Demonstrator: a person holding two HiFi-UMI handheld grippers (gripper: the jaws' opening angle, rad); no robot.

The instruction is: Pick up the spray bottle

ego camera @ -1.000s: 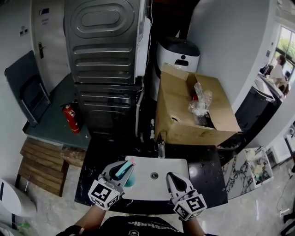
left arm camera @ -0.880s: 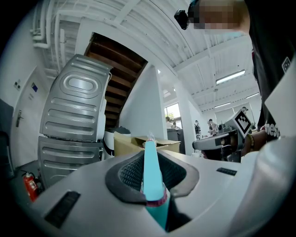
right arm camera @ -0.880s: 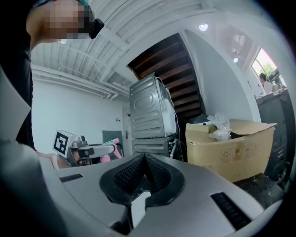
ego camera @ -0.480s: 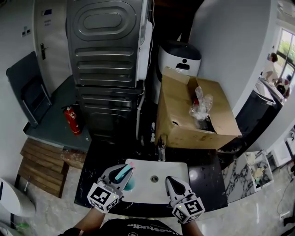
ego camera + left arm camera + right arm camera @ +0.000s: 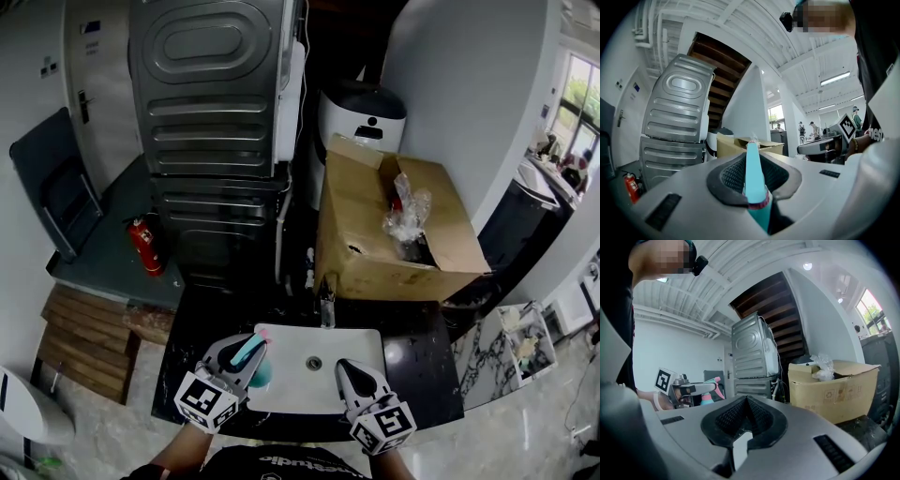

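A teal spray bottle [image 5: 253, 353] with a pink nozzle tip is clamped in my left gripper [image 5: 249, 347], held level above the left edge of the white sink [image 5: 292, 377]. In the left gripper view the bottle's teal head [image 5: 753, 178] runs straight out between the dark pads, which press on both its sides. From the right gripper view the bottle [image 5: 709, 392] and the left gripper [image 5: 687, 389] show at the left. My right gripper [image 5: 349, 368] hovers over the sink's right side; its pads [image 5: 740, 416] meet at the tips with nothing between them.
A faucet [image 5: 326, 303] stands behind the sink on the black counter [image 5: 422, 366]. Beyond it are an open cardboard box [image 5: 375, 234] with plastic wrap, a white bin [image 5: 361, 112], a stacked grey washer and dryer [image 5: 211, 103], and a red fire extinguisher [image 5: 145, 242] on the floor.
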